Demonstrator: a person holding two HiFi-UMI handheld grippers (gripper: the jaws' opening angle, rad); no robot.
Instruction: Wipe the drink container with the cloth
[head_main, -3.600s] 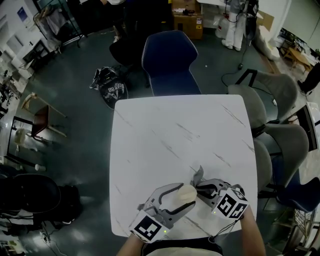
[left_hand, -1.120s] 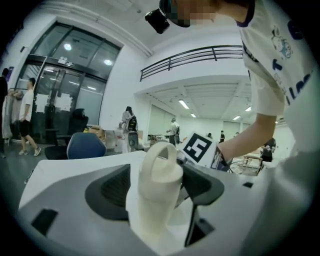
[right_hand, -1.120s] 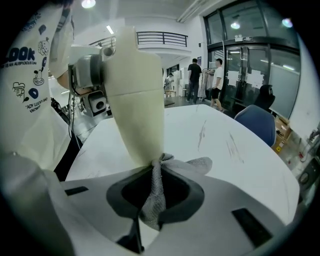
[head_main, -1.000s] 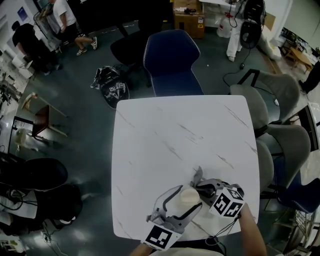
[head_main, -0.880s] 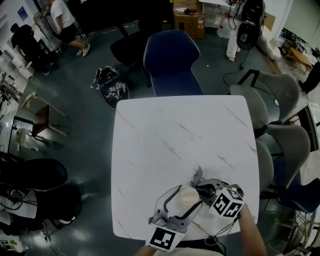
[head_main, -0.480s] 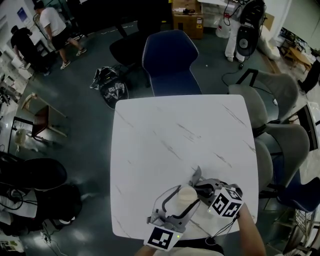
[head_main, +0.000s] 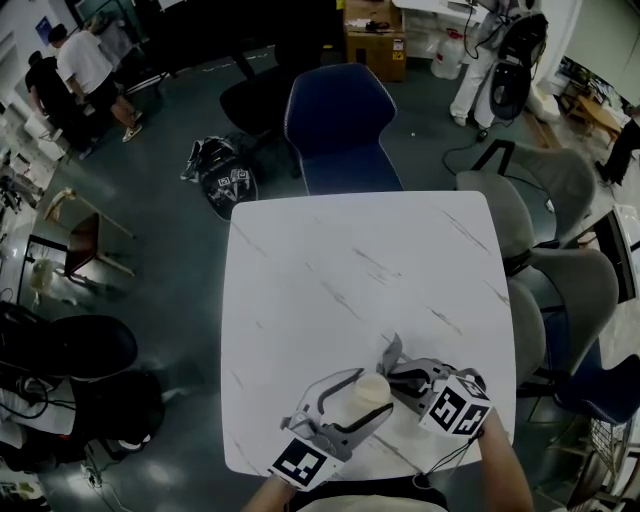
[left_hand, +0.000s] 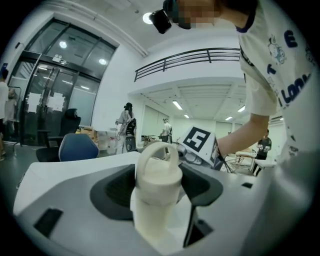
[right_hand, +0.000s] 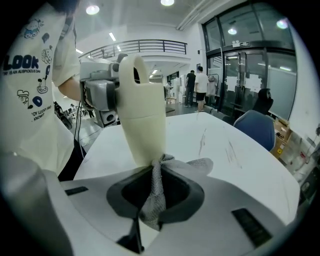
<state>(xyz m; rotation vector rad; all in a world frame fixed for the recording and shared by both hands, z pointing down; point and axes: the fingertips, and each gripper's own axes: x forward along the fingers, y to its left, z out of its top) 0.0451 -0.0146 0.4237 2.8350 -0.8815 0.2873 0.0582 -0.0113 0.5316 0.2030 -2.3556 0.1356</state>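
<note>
A cream drink bottle (head_main: 374, 387) with a loop handle on its lid is held off the white table (head_main: 330, 270) near the front edge. My left gripper (head_main: 360, 398) is shut on its body; in the left gripper view the bottle (left_hand: 156, 186) fills the gap between the jaws. My right gripper (head_main: 396, 376) is shut on a grey mesh cloth (head_main: 391, 352). In the right gripper view the bunched cloth (right_hand: 154, 194) touches the lower side of the bottle (right_hand: 143, 112), and the left gripper (right_hand: 100, 93) shows behind it.
A blue chair (head_main: 338, 125) stands at the table's far edge and grey chairs (head_main: 545, 270) along its right side. A bag (head_main: 224, 172) lies on the floor at the far left. People (head_main: 75, 70) stand far off at the back left.
My left gripper has turned a little, its marker cube swinging left and its fingertips staying on the bottle. The right gripper and cloth stay against the bottle. The people at the back have walked on.
</note>
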